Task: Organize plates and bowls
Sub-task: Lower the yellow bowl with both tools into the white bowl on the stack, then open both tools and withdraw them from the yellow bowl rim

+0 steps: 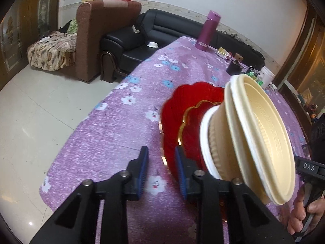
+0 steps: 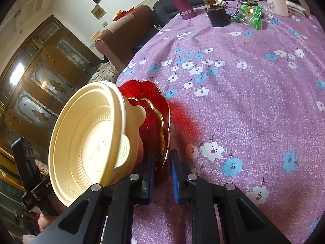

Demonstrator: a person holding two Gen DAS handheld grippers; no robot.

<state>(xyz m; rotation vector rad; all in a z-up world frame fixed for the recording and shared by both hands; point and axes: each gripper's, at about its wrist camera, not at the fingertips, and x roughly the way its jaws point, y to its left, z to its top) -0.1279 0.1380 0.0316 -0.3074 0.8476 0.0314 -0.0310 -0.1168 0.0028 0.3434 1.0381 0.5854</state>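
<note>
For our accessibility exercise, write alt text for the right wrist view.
The right gripper grips the rim of stacked red plates, tilted on edge with nested cream bowls on them, above a purple floral tablecloth. A purple flask stands at the far end.

Both cameras sit just behind their own fingers and look forward and down over a table covered with a purple flowered cloth [image 1: 113, 122]. The left wrist view looks along the table toward its far end, with the black sofa [image 1: 142, 38] and the brown armchair [image 1: 97, 36] behind; the red plates [image 1: 182, 118] and the cream bowls [image 1: 260, 140] are very near, at its right. The right wrist view faces the same far end, from the other side of the stack; plates [image 2: 156, 105] and bowls [image 2: 89, 138] fill its near left. Both views share this stack, the cloth [image 2: 243, 93] and the purple bottle [image 1: 207, 30] [image 2: 178, 0] at the far end
</note>
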